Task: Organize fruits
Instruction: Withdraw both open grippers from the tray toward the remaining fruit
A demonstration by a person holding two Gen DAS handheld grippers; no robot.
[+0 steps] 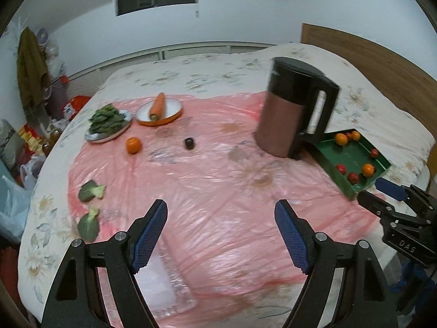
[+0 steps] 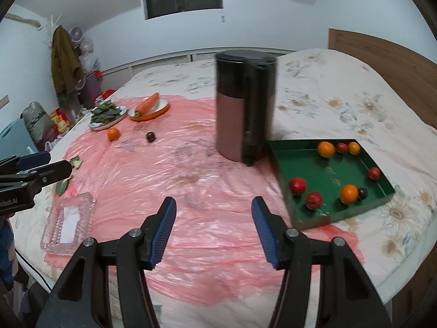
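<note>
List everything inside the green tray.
The green tray holds three oranges, four red fruits and one dark fruit. The kettle hides only its far-left corner.

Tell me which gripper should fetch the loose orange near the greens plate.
Left, probably. The orange lies far left on the pink sheet, on the side of the left gripper, which is open and empty. The right gripper sits nearer the green tray, with the kettle between.

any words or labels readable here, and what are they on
"DAS" on the body of the right gripper, seen from the left wrist.
"...bot.AI", start cut off, on the body of the left gripper, seen from the right wrist.
Gold marks on the green tray floor: too blurred to read.
Packages beside the bed: too blurred.
</note>
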